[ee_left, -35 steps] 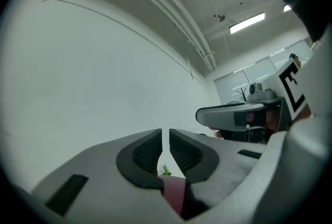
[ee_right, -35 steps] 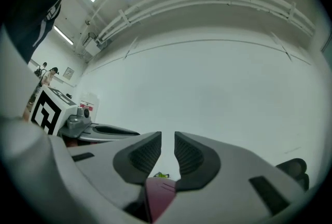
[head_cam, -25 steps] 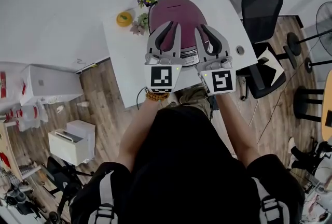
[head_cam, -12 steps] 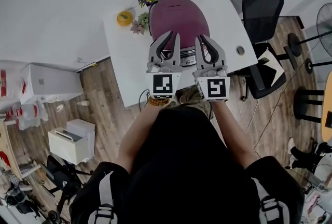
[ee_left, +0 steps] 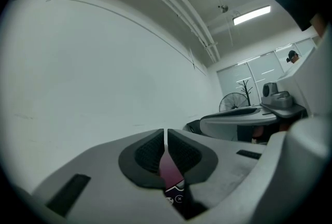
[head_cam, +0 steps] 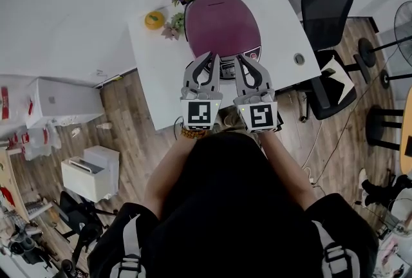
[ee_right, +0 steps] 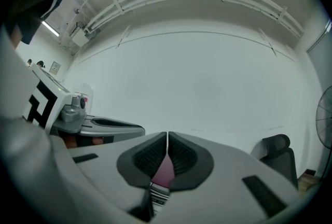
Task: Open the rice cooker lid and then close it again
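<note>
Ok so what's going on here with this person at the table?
A person stands at a white table with a two-jaw gripper in each hand. The left gripper and right gripper are both shut with nothing held, and the right one's jaws have only just closed. Both point at the front of a rounded purple rice cooker, whose lid looks closed. Whether either gripper touches it can't be told.

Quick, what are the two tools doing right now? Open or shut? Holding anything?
Left tool: shut, holding nothing.
Right tool: has just been closing, now shut, nothing between its jaws.
</note>
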